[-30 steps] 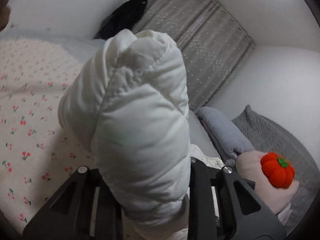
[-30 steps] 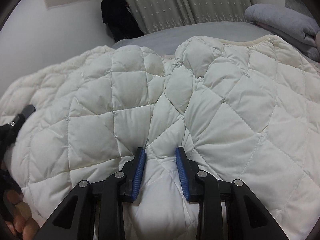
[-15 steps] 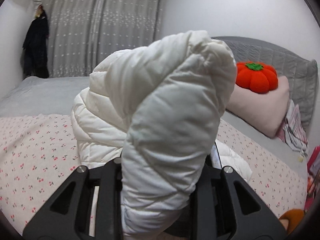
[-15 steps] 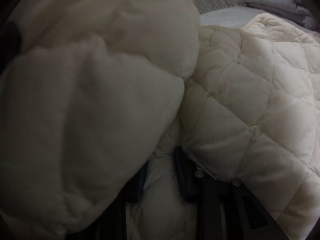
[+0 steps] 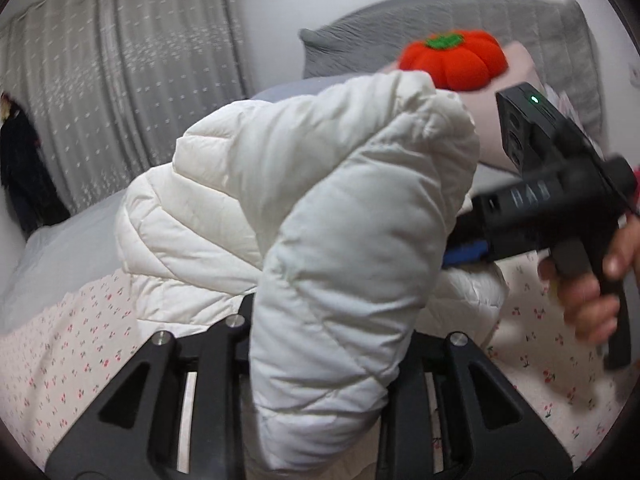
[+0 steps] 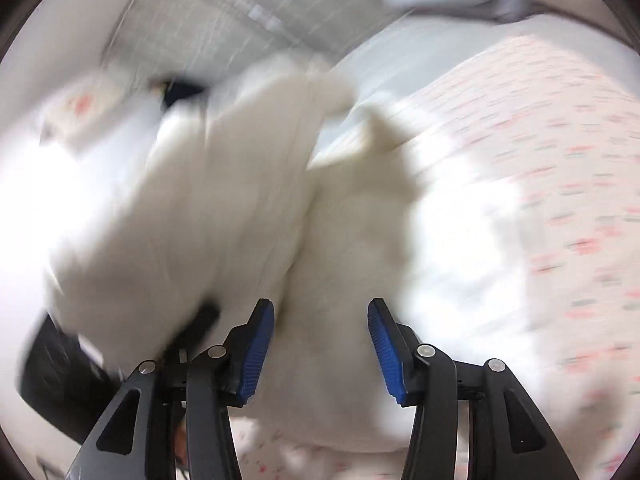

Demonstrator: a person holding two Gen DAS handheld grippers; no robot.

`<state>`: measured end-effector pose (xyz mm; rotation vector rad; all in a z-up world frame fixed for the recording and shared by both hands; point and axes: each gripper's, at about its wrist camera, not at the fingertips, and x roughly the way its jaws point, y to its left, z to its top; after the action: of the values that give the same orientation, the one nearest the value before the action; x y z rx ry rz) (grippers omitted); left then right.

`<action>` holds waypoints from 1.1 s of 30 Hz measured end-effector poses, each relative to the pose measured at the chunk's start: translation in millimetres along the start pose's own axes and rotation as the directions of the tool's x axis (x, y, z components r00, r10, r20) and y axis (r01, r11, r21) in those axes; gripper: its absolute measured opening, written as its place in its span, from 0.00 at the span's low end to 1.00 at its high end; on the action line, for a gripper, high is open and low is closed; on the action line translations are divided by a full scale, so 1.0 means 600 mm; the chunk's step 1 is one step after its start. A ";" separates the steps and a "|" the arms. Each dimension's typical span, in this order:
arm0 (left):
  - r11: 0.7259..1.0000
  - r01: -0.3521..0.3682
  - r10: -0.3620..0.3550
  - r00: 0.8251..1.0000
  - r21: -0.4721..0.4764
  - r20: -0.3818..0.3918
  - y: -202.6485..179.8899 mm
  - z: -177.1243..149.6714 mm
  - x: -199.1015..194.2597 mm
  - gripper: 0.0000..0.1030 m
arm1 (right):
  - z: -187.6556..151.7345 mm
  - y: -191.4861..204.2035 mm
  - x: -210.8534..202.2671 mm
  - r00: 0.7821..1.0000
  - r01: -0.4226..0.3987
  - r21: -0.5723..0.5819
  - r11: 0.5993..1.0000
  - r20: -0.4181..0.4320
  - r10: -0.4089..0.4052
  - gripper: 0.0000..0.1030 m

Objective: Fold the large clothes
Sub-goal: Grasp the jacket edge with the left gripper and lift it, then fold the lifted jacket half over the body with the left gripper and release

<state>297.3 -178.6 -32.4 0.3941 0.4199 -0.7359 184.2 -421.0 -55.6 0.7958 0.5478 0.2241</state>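
Observation:
A white quilted puffer jacket (image 5: 320, 184) lies bunched on the cherry-print bed sheet (image 5: 60, 360). My left gripper (image 5: 320, 320) is shut on a thick fold of it. Its jaws are easing open a little, and the fold bulges up between the fingers and hides the pads. My right gripper (image 5: 464, 248), held by a hand (image 5: 588, 304), comes in from the right, with one blue pad against the jacket's side. In the blurred right wrist view, the right gripper (image 6: 320, 344) has its jaws opening. The blue pads (image 6: 256, 352) stand apart, with the jacket (image 6: 248, 200) between and beyond them, not pressed.
A red pumpkin cushion (image 5: 452, 58) sits on a pink pillow (image 5: 492, 128) against the grey headboard (image 5: 460, 12). Grey curtains (image 5: 132, 80) hang behind the bed, with a dark garment (image 5: 24, 172) at their left. The cherry-print sheet (image 6: 560, 160) spreads to the right of the jacket.
The left view has swung round with the fold still held, and the right gripper and hand have come into it. The right jaws have spread wider and that view now blurs.

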 end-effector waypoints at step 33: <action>0.943 0.294 -0.264 0.946 0.155 -0.189 -0.099 0.017 -0.060 0.51 | 0.086 -0.058 0.046 0.994 0.064 -0.191 0.979 -0.072 -0.079 0.03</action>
<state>233.8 -203.6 -17.6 0.5773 0.5760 -1.0275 235.0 -466.0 -62.1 0.5835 0.6194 0.2386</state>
